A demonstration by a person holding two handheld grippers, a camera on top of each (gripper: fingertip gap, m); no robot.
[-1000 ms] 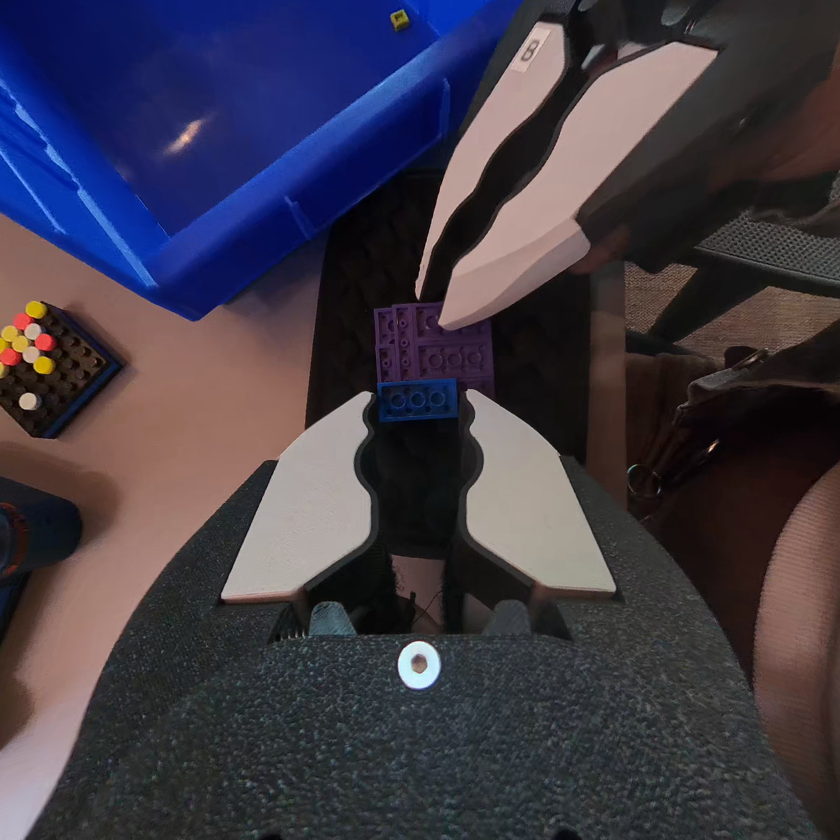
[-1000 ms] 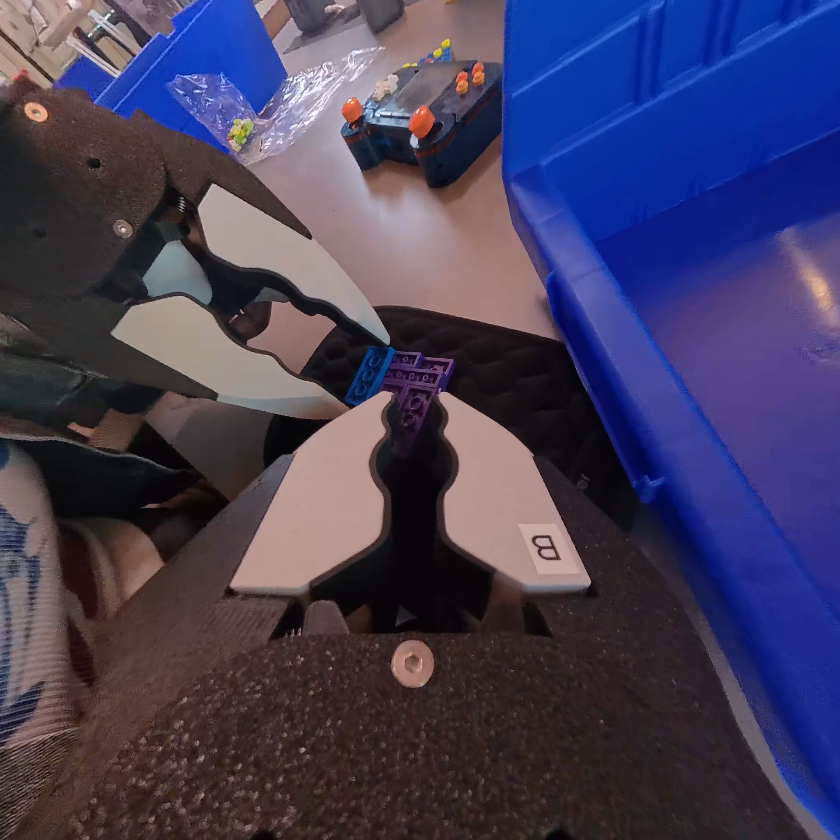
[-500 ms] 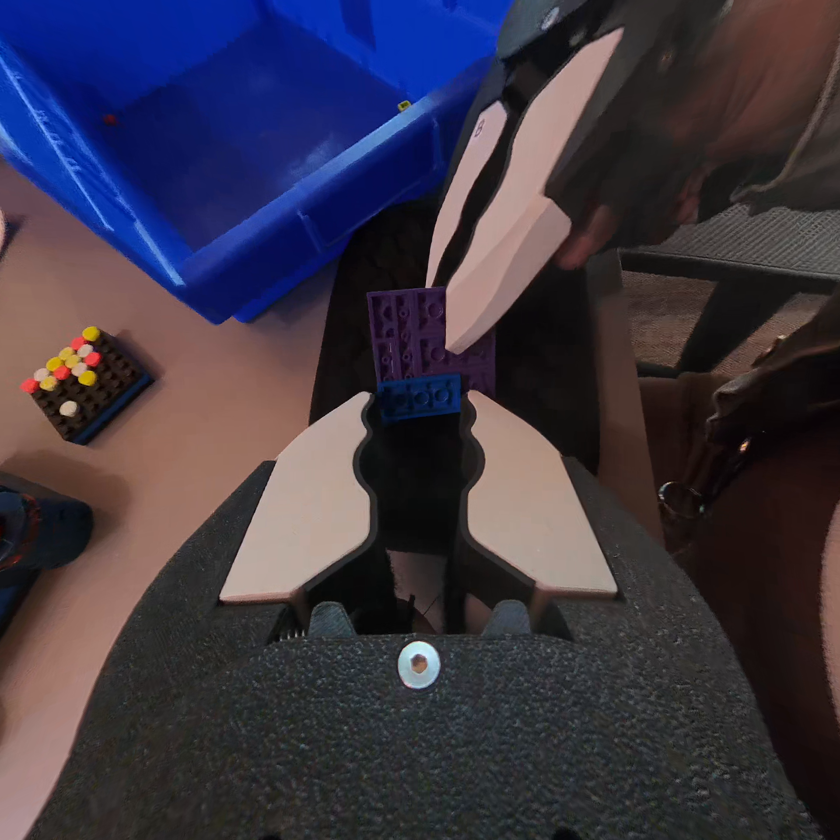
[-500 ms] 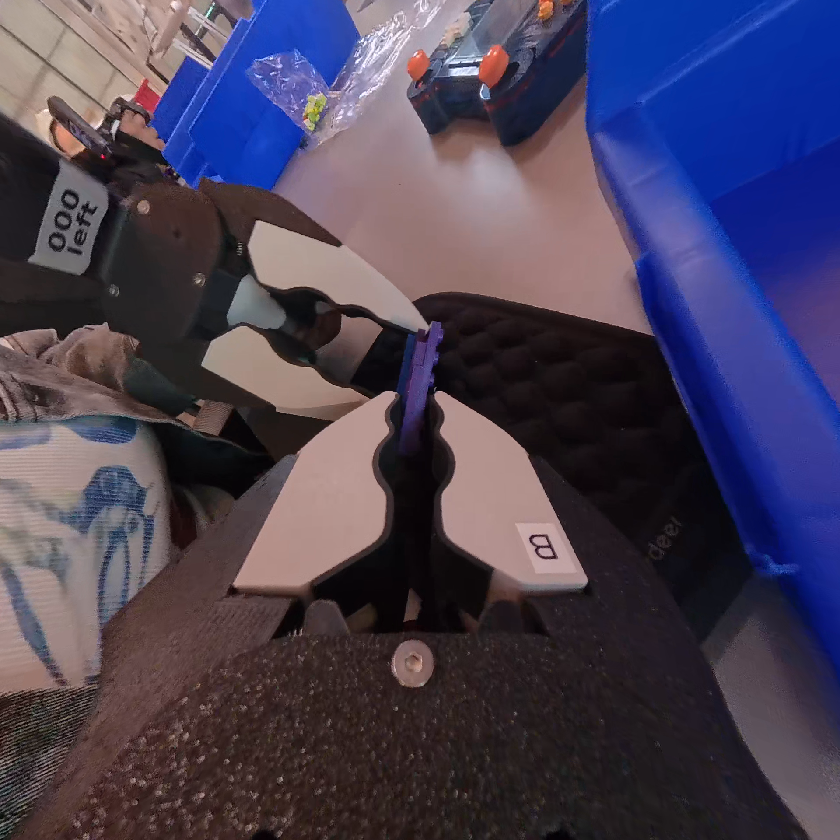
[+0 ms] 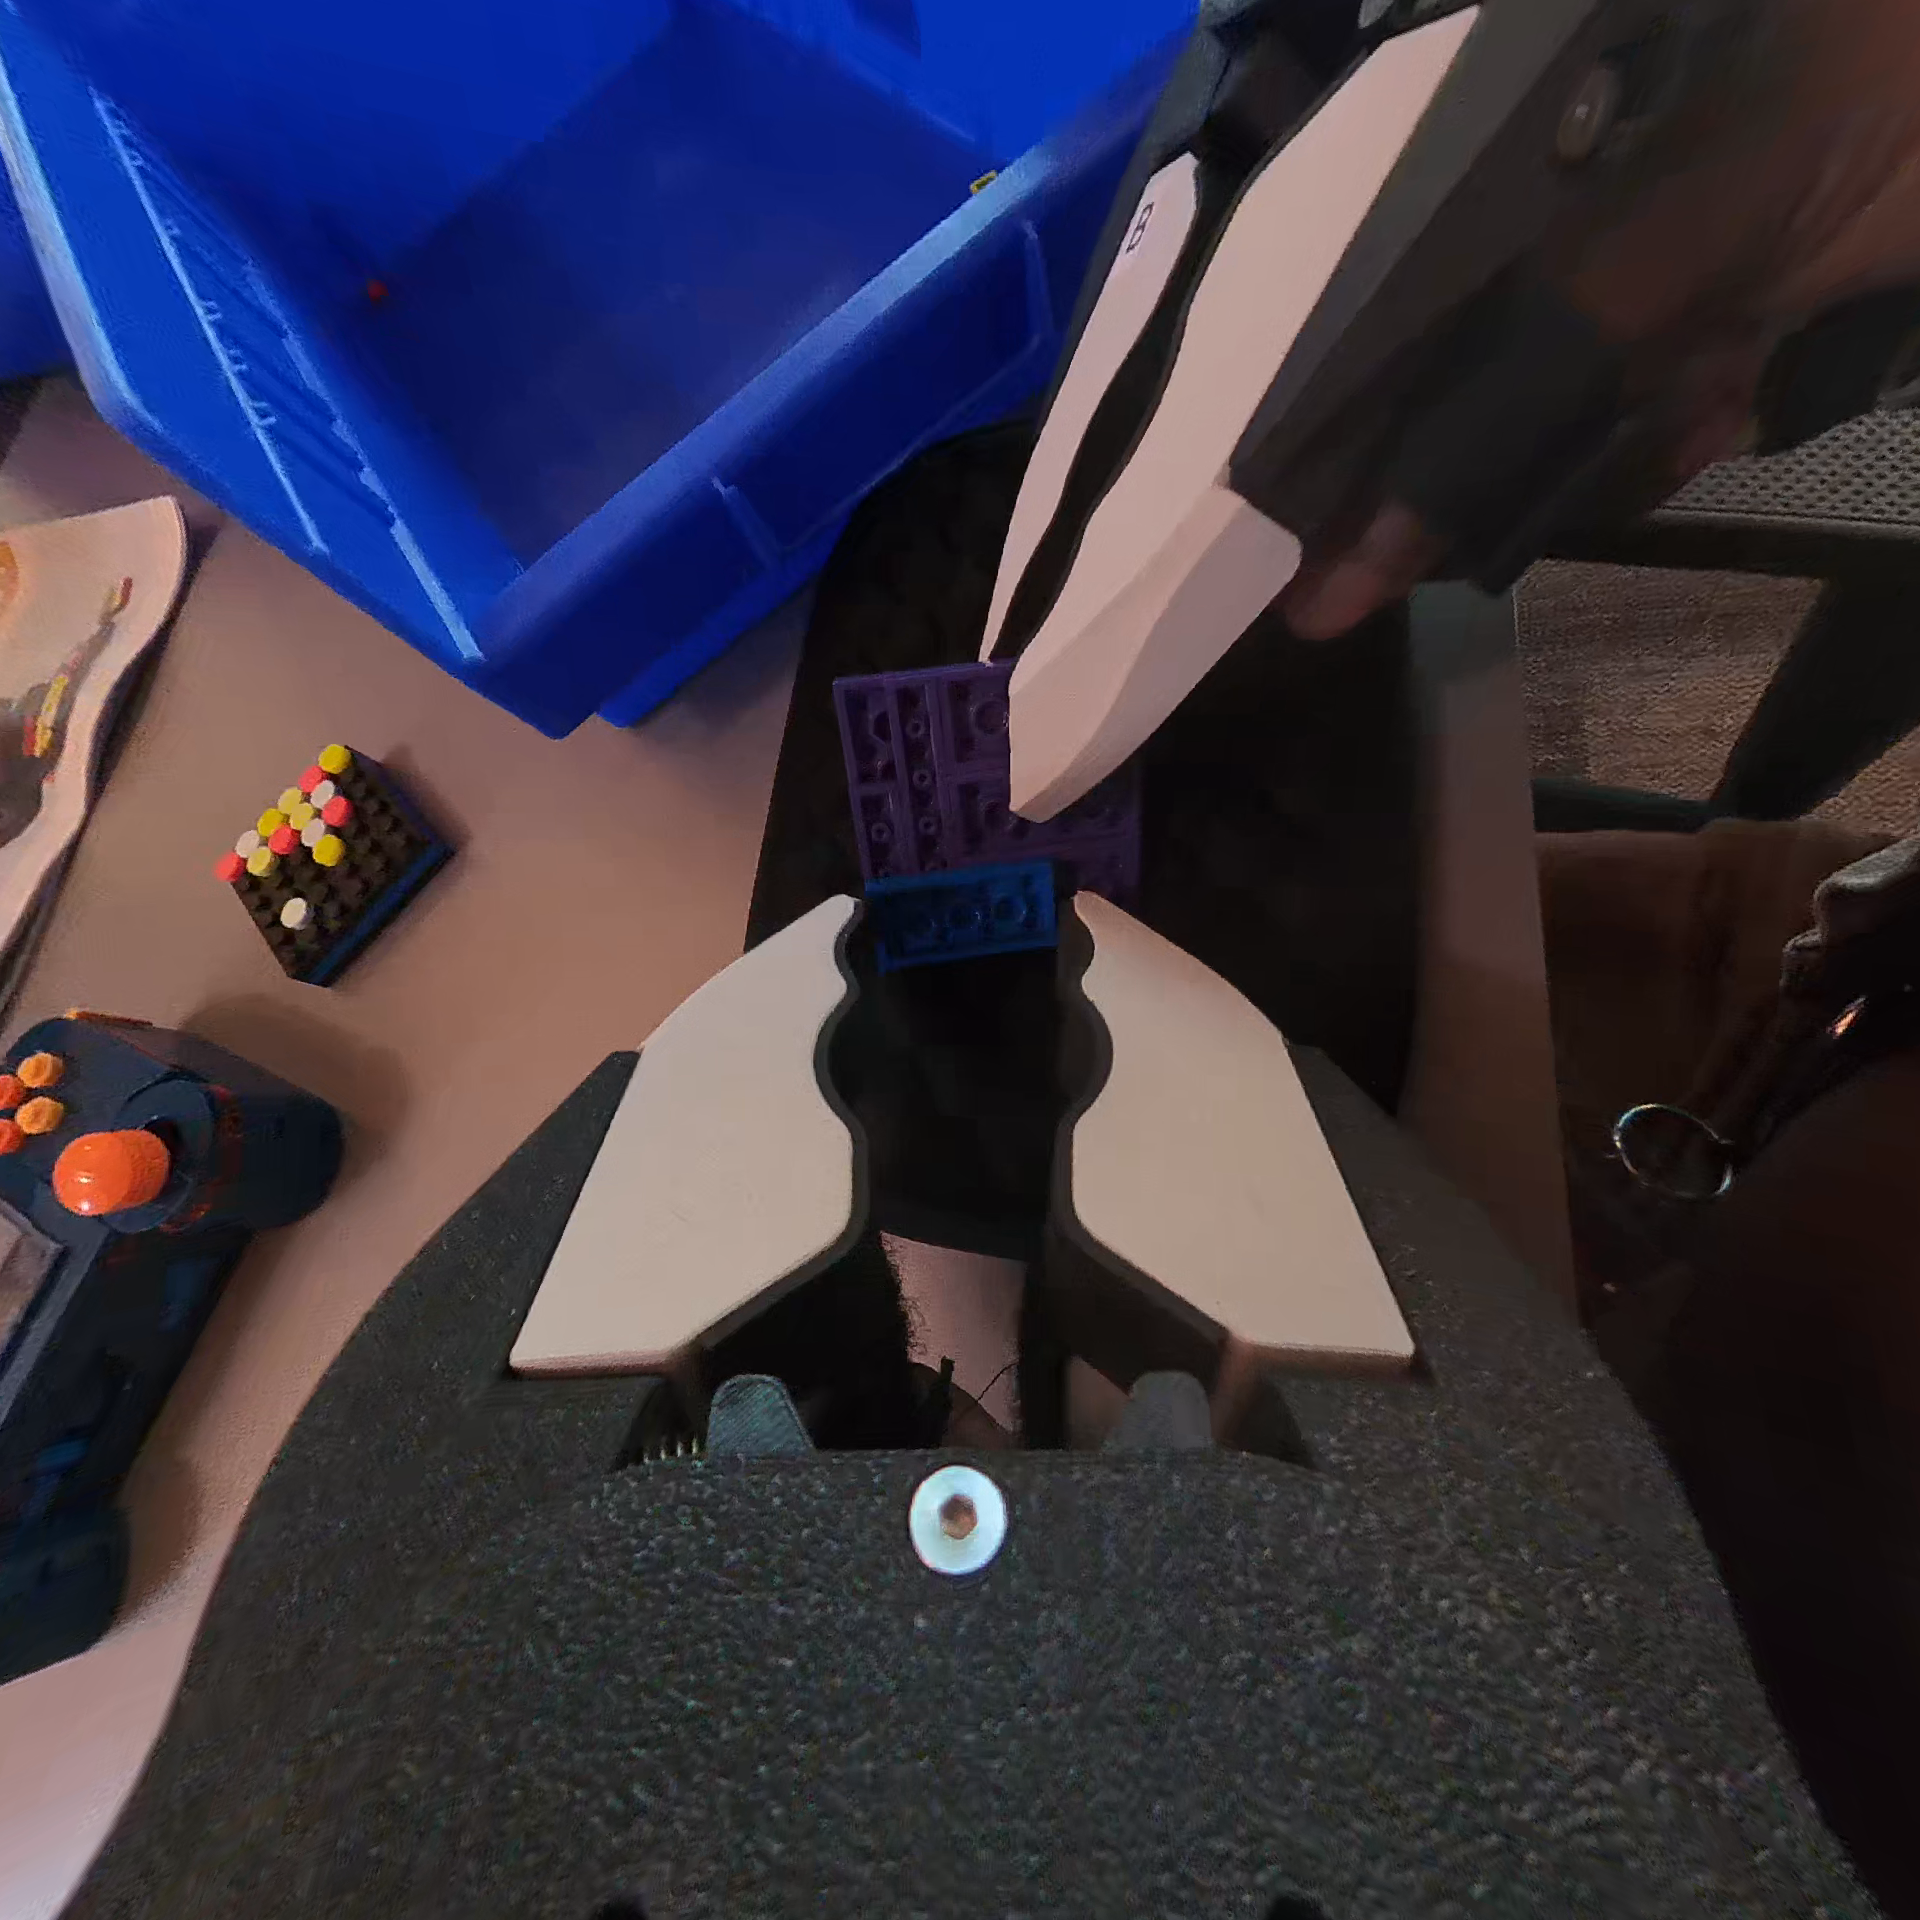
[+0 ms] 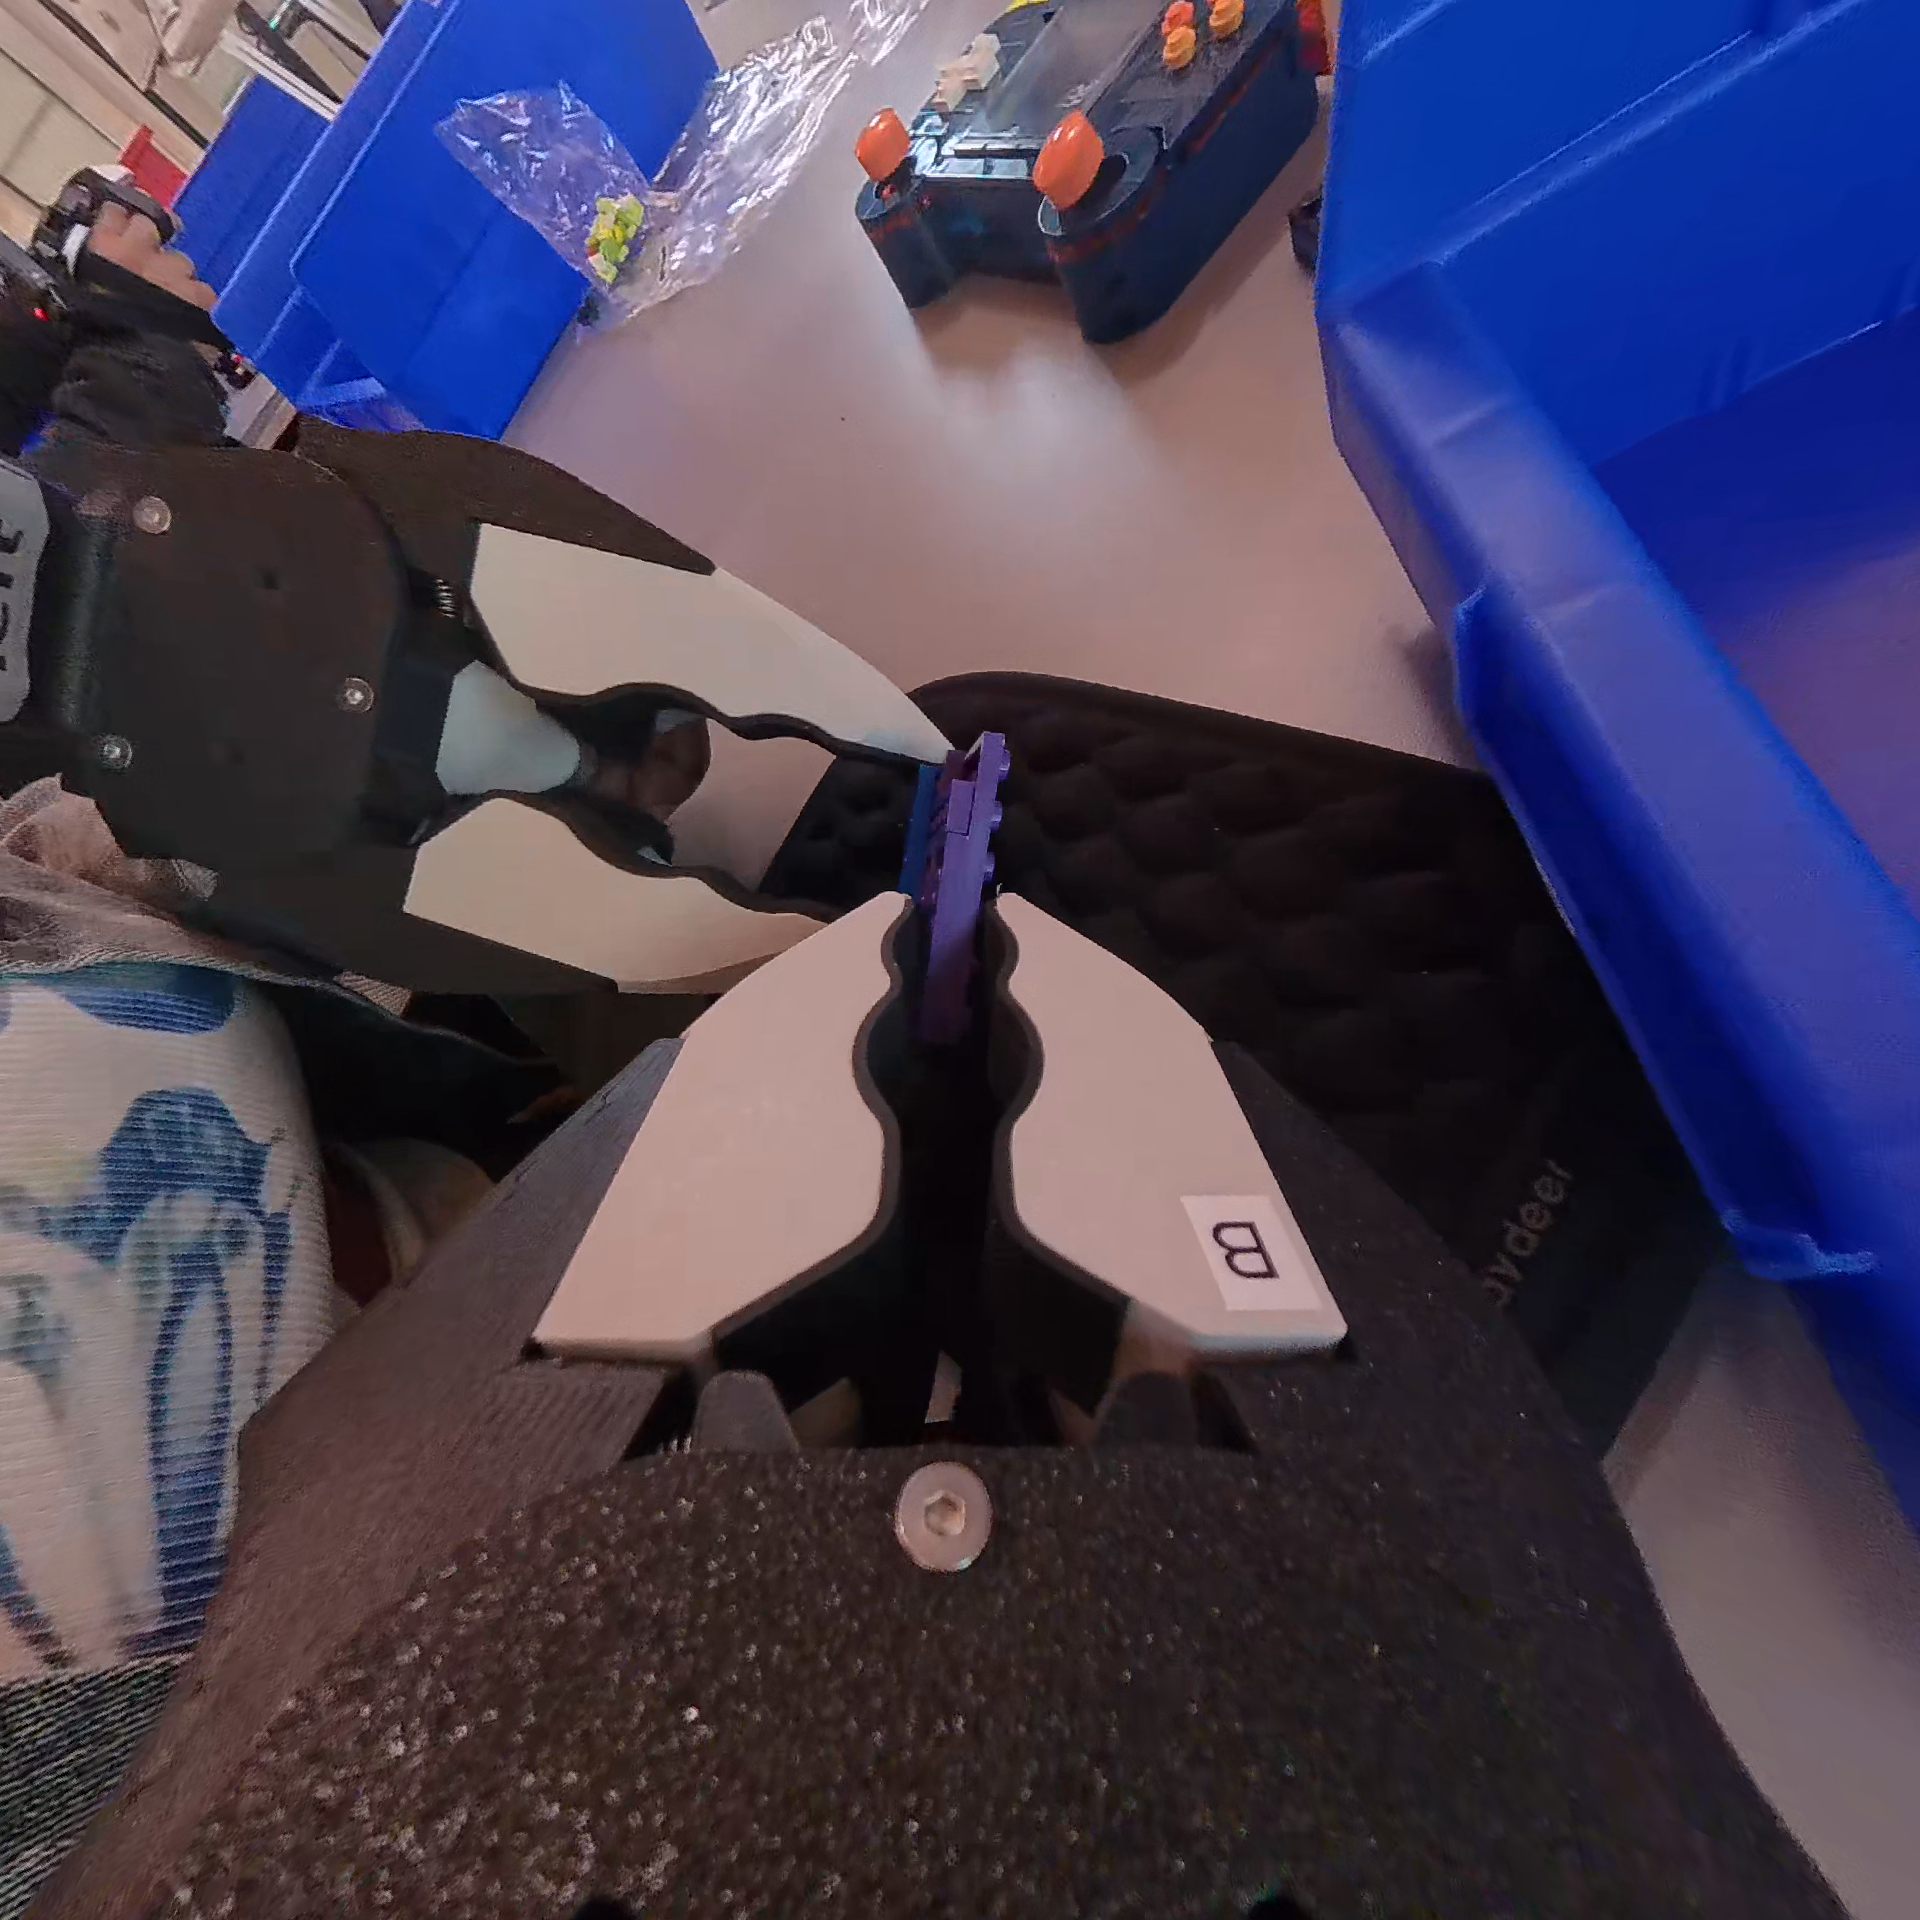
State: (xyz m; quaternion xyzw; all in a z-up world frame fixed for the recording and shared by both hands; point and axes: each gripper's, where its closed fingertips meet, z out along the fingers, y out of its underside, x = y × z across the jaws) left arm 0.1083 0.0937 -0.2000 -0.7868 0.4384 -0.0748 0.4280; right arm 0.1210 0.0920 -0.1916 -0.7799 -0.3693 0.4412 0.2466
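The left gripper has its jaws part-spread, pinching a small blue studded brick by its ends. That brick is attached to the near edge of a flat purple studded plate assembly. The right gripper has its jaws nearly together, clamping the plate assembly edge-on above a black quilted mat. A large blue plastic bin stands beside the mat.

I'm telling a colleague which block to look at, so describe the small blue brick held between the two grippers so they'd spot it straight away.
Start at the big blue bin and drop to the black quilted pad beside it. Above the pad, the left gripper pinches the blue brick, which is joined to the purple plates held by the right gripper. It is the only blue piece there.
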